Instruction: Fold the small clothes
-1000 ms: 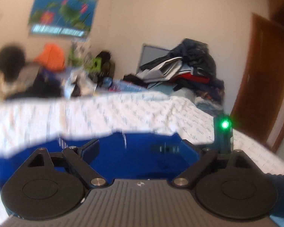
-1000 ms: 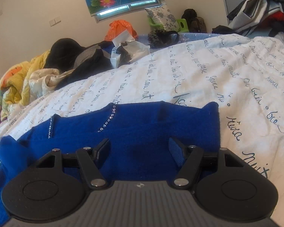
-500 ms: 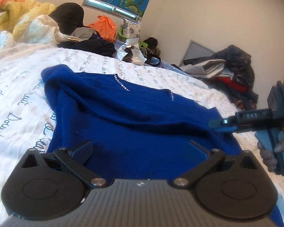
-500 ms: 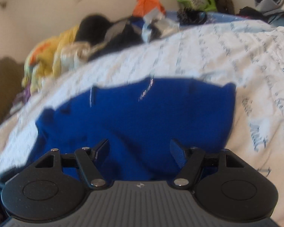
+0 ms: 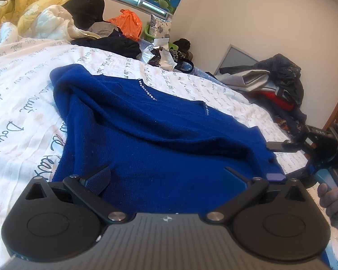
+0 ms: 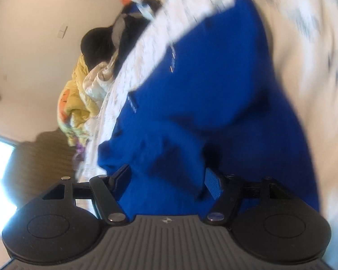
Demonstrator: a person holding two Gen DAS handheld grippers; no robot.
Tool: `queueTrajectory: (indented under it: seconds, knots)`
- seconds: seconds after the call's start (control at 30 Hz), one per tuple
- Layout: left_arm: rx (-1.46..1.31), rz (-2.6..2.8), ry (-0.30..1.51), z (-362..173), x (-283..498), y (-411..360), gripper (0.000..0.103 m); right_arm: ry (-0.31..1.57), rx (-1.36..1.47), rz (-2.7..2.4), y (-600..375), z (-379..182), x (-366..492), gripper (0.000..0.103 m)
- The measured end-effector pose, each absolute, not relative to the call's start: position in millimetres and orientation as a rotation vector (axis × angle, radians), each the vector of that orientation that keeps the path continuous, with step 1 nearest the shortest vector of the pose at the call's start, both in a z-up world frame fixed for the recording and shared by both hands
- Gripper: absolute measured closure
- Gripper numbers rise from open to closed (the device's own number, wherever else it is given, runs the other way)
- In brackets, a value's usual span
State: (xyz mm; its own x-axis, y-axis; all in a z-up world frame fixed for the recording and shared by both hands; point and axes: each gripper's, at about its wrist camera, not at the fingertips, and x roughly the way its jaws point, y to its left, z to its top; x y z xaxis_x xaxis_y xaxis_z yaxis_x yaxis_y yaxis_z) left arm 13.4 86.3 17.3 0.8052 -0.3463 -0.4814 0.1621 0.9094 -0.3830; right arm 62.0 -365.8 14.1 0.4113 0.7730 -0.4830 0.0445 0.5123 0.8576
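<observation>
- Between the left tongs (image 5: 166,175), blue knit is lying loose; the jaws have just been opening and are now standing wide, pressing on nothing.
- Over on the right, the right tongs (image 6: 166,177) are standing partly open with a bunched fold of the same cloth between the pads; blur is making it impossible to tell whether they are pinching it.
- Ahead of both, the blue sweater (image 5: 169,139) is lying spread on the bed (image 5: 22,94), its long axis running across the left view, neckline at the far edge.
- Judging by this, the near hem is sitting closest to the left tongs, the right-hand edge closest to the right.
</observation>
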Motion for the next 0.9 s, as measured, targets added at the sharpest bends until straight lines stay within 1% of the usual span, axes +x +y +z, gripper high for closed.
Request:
queueTrajectory:
  seconds: [0.23, 0.3, 0.37, 0.4, 0.5, 0.57, 0.7, 0.73, 0.8, 0.83, 0.9]
  knots:
    - [-0.339, -0.279, 0.574, 17.8, 13.4, 87.2, 0.000, 1.018, 0.995, 0.468, -361.1, 15.2, 64.7, 0.035]
    - [-0.339, -0.279, 0.574, 17.8, 13.2, 87.3, 0.000, 1.020, 0.968, 0.431, -358.2, 16.7, 62.6, 0.048]
    - [-0.340, -0.279, 0.574, 17.8, 13.0, 87.5, 0.000, 1.044, 0.912, 0.367, -354.2, 16.0, 61.9, 0.092]
    - [-0.341, -0.279, 0.574, 17.8, 12.8, 87.6, 0.000, 1.040, 0.892, 0.361, -353.5, 15.5, 60.7, 0.094]
    - [-0.346, -0.280, 0.572, 18.0, 12.3, 87.9, 0.000, 1.001, 0.843, 0.376, -349.4, 28.2, 61.5, 0.096]
    - [-0.347, -0.280, 0.573, 18.1, 11.7, 87.8, 0.000, 0.932, 0.827, 0.434, -349.8, 50.5, 68.9, 0.097]
    - [-0.348, -0.280, 0.572, 18.1, 11.4, 87.7, 0.000, 0.754, 0.766, 0.540, -350.2, 128.2, 96.2, 0.097]
    - [-0.348, -0.279, 0.572, 18.1, 12.0, 87.8, 0.000, 0.701, 0.758, 0.565, -354.6, 147.5, 100.4, 0.099]
    - [-0.353, -0.280, 0.571, 17.9, 11.4, 88.0, 0.000, 0.616, 0.743, 0.591, -368.3, 177.3, 106.3, 0.099]
    - [-0.356, -0.281, 0.570, 17.8, 11.1, 88.2, 0.000, 0.587, 0.738, 0.589, -377.1, 185.1, 107.4, 0.099]
    - [-0.365, -0.283, 0.568, 17.5, 10.7, 89.0, 0.000, 0.598, 0.734, 0.561, -392.8, 179.3, 114.8, 0.099]
